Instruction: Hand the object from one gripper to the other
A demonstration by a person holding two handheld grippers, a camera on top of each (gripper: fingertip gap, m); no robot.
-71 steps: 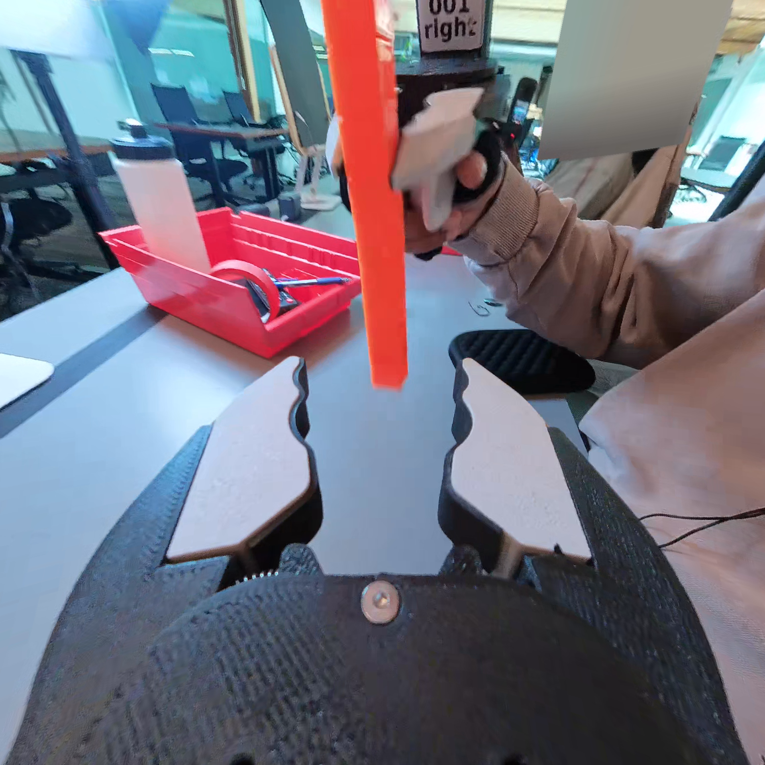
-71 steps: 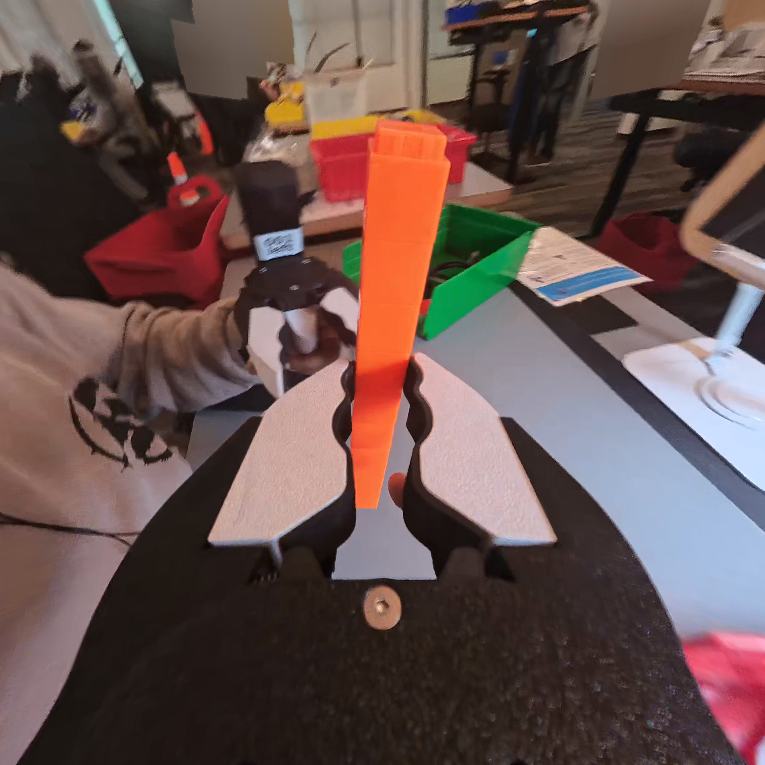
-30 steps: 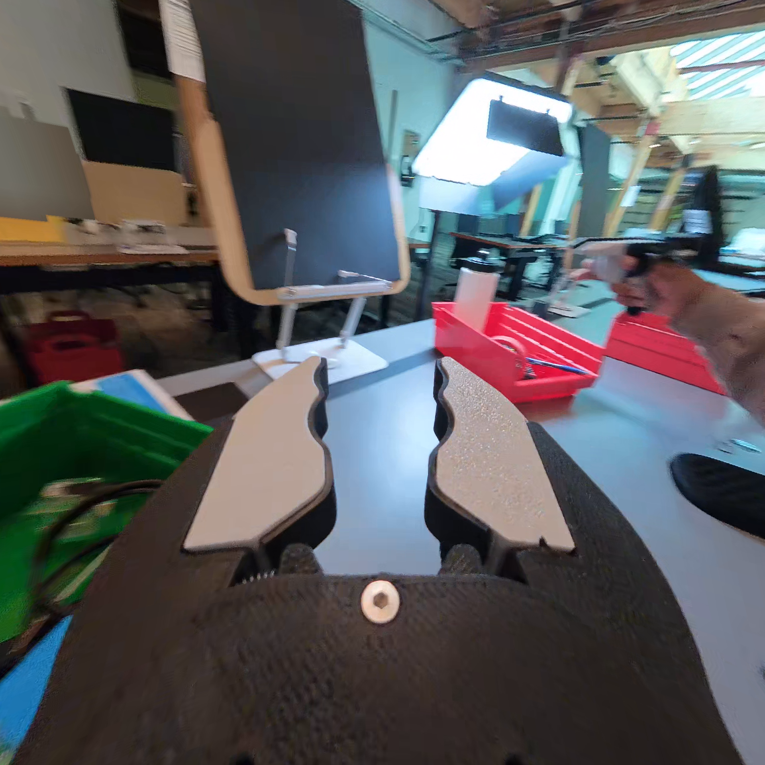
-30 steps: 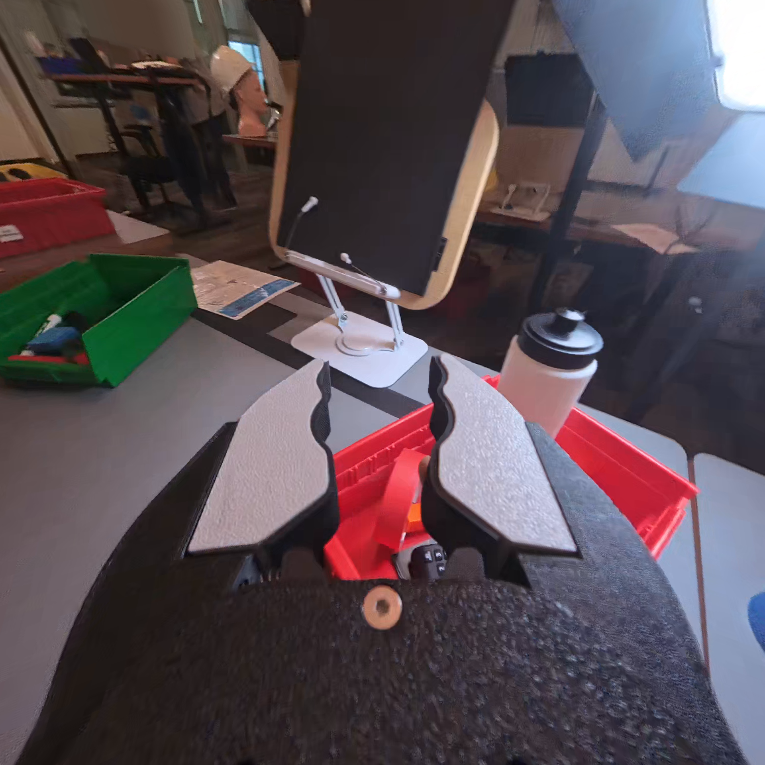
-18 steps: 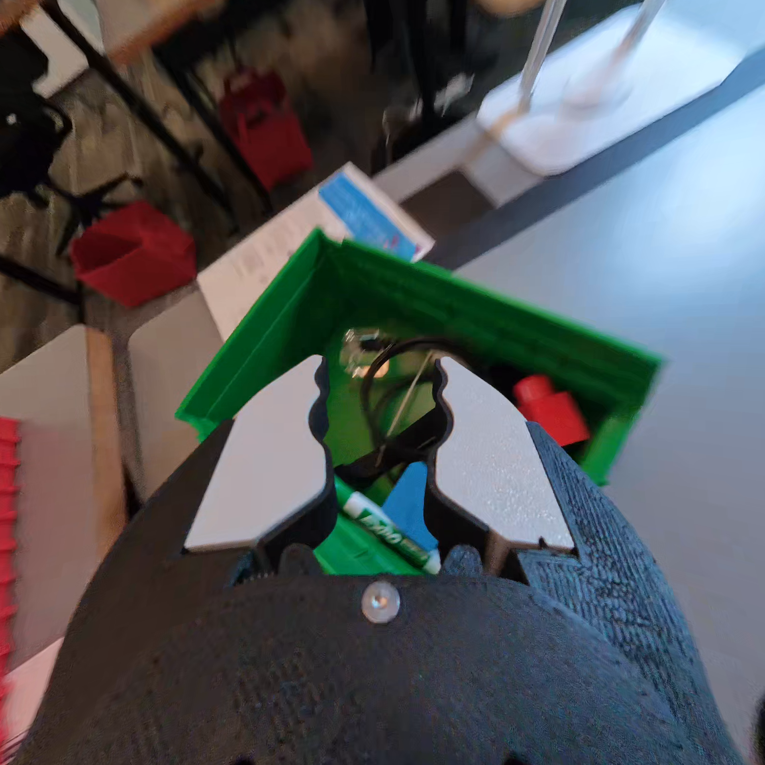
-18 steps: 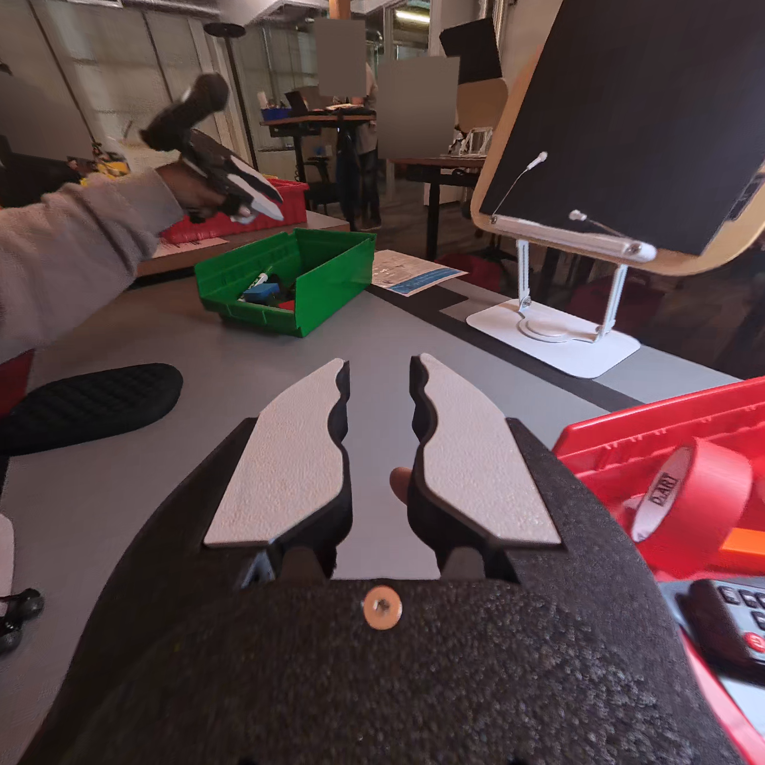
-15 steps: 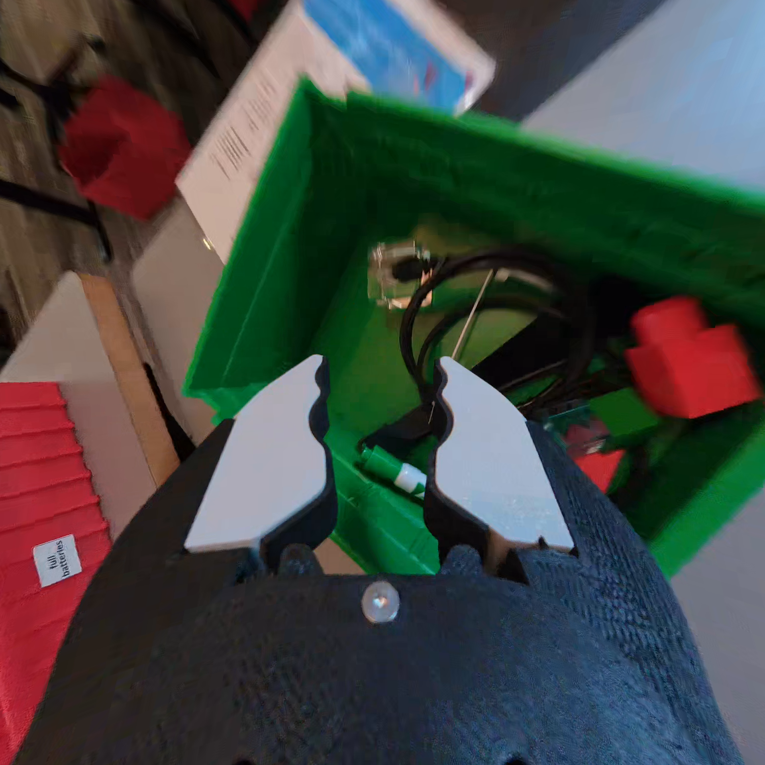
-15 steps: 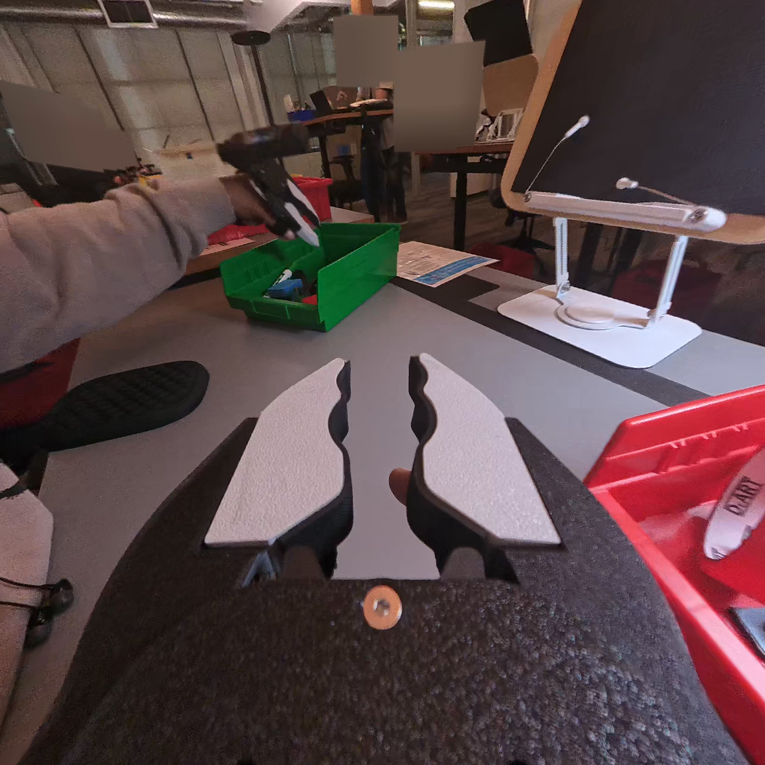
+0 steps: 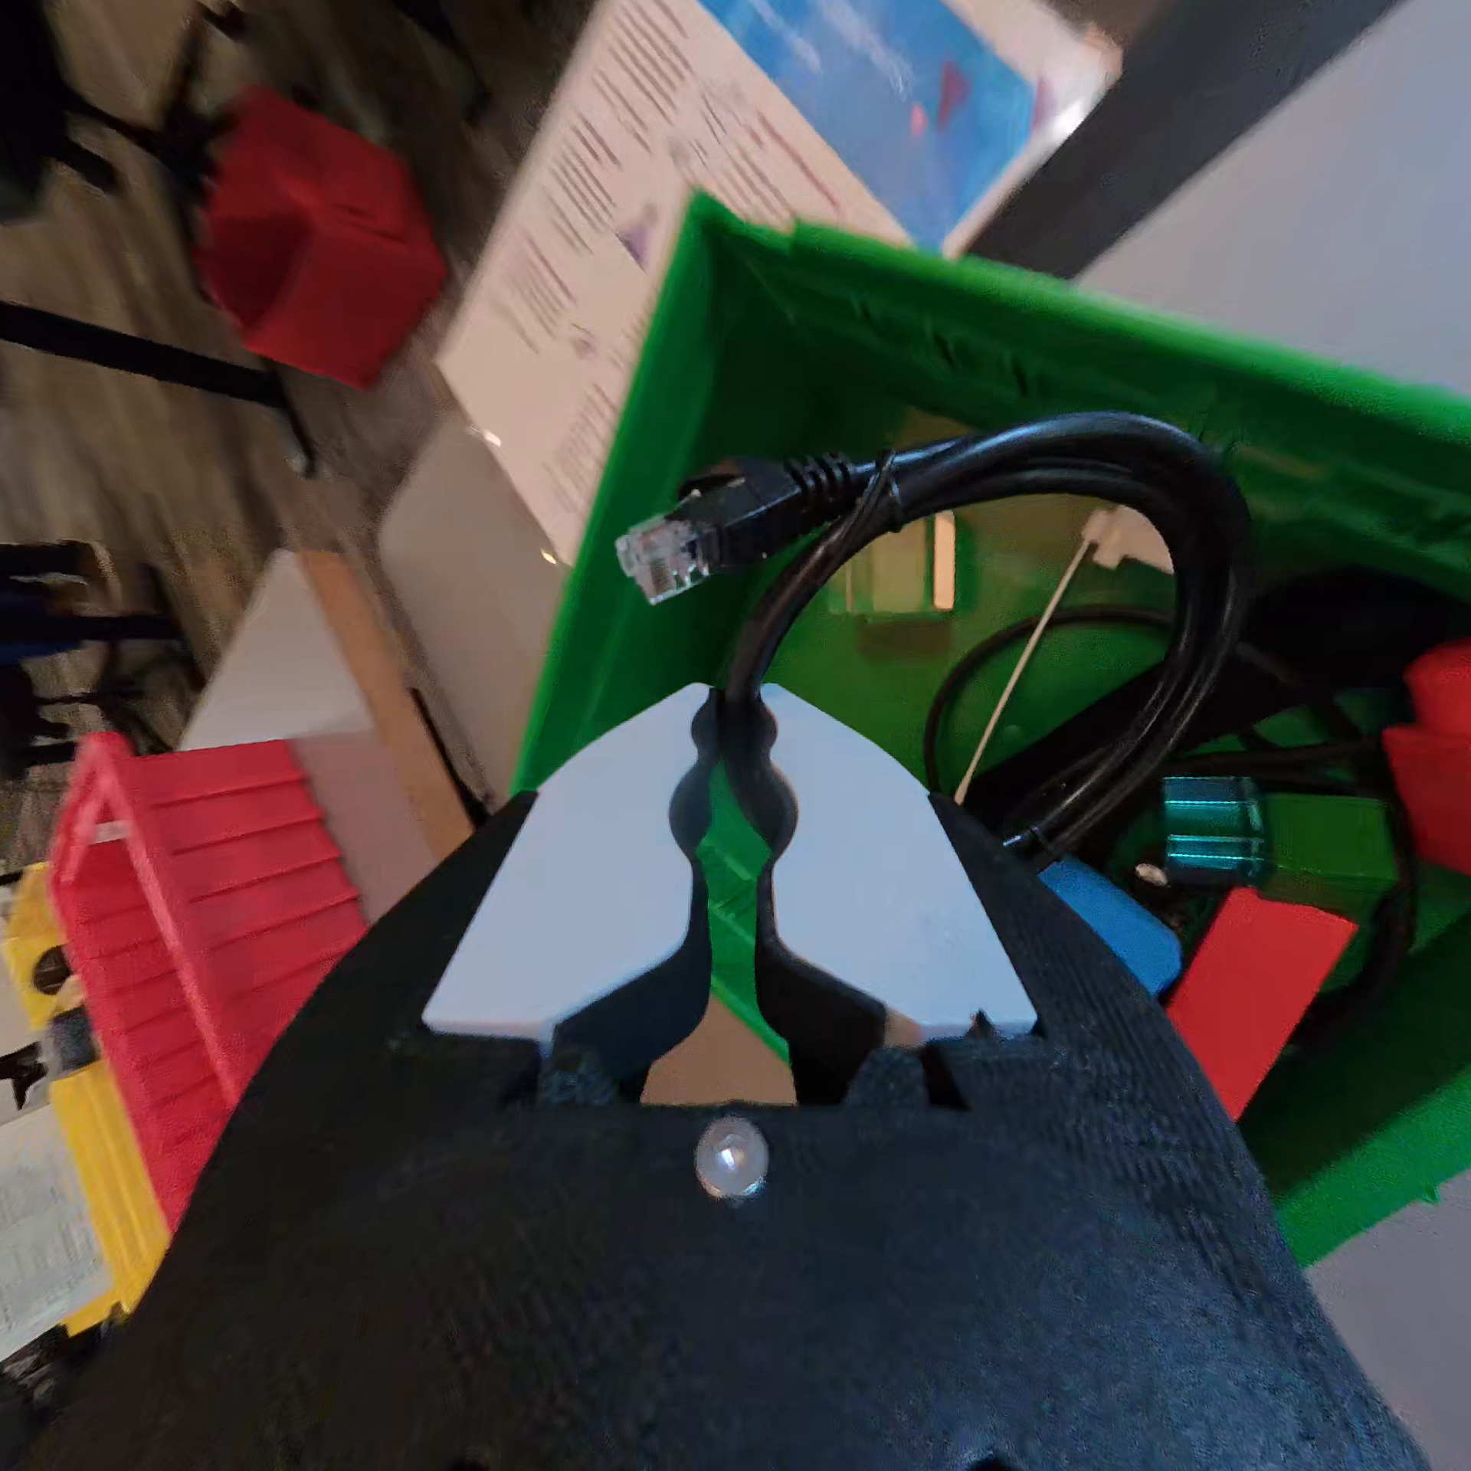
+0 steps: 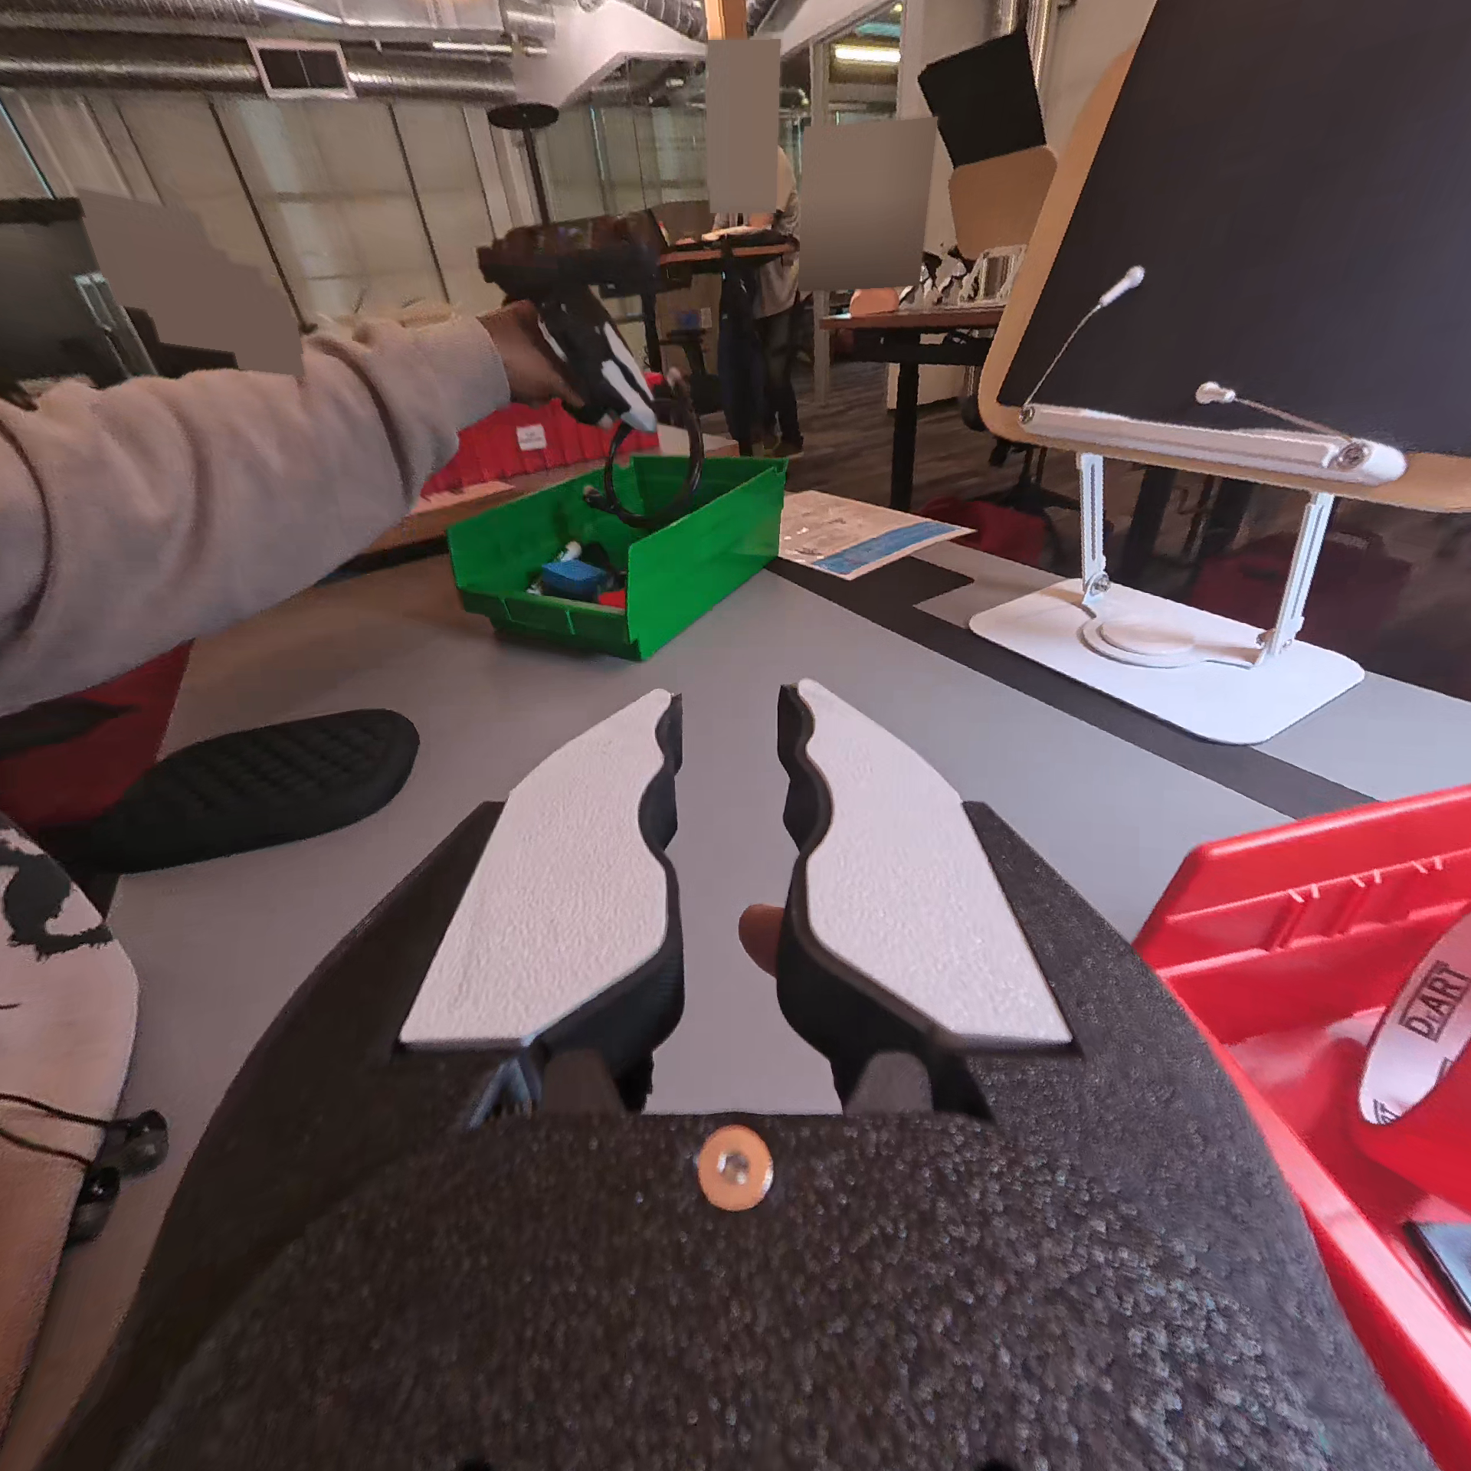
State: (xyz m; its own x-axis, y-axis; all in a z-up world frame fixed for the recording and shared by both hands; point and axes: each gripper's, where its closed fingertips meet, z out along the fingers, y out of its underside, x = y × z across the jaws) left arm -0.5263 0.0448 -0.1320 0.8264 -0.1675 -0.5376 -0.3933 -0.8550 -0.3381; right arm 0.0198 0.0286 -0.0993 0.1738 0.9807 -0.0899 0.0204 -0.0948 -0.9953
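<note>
- Left wrist view: left gripper [image 9: 734, 716], spread half a second ago, now pinches a coiled black cable [image 9: 1035, 477] above the green bin [image 9: 796, 318]; pickup done, handover pending.
- Right wrist view: right gripper [image 10: 728, 716] stays spread and empty over the table [image 10: 955, 756], well apart; only here does the cable's [image 10: 637, 485] height above the bin [image 10: 700, 549] show.

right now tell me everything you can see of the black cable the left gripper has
The black cable is a thin, round-jacketed network cord, glossy and rubbery-looking, bundled into a loop and bound with a thin tie near one end. That end carries a clear plastic plug behind a ribbed black boot, pointing left in the left wrist view. The left gripper is shut on one strand at its fingertips, and the loop arches up and over, hanging above the green bin. In the right wrist view it dangles over the bin; whether its bottom touches cannot be told.
</note>
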